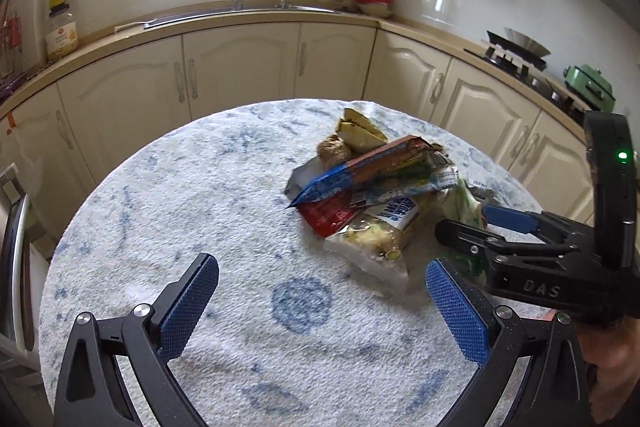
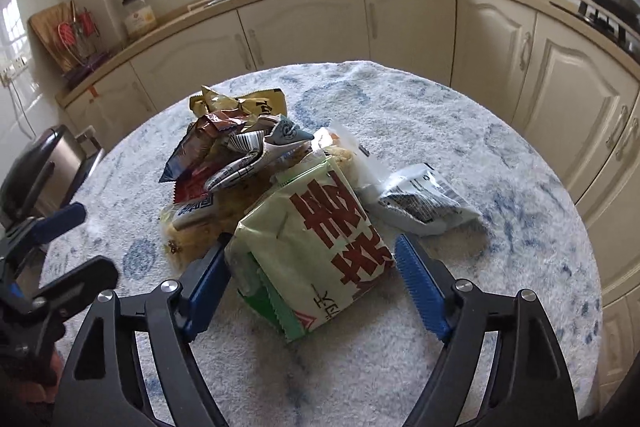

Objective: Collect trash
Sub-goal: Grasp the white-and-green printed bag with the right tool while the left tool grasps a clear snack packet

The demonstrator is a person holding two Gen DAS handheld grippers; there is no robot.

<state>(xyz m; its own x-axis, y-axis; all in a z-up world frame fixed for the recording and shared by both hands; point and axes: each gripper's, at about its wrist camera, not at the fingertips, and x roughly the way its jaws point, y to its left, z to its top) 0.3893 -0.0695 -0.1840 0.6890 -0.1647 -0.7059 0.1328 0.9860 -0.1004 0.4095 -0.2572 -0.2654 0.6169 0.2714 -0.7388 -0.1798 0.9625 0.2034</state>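
A pile of snack wrappers [image 1: 372, 187] lies on a round table covered by a white and blue cloth [image 1: 224, 195]. My left gripper [image 1: 320, 307] is open and empty, low over the cloth, left of and nearer than the pile. My right gripper [image 2: 316, 291] is open with its jaws on either side of a pale green wrapper with red characters [image 2: 320, 243]; the left pad [image 2: 208, 287] is at the wrapper's edge, the right pad apart. Behind it lie a blue and brown wrapper [image 2: 192, 147], a yellow one [image 2: 240, 105] and a white and black packet [image 2: 424, 199]. The right gripper shows in the left wrist view [image 1: 472, 227].
Cream kitchen cabinets [image 1: 240, 63] and a countertop curve behind the table. A sink [image 1: 240, 11] sits under the window. A stove with a pan [image 1: 520, 51] is at the right. A steel pedal bin [image 2: 56, 163] stands left of the table. A jar [image 1: 60, 35] stands on the counter.
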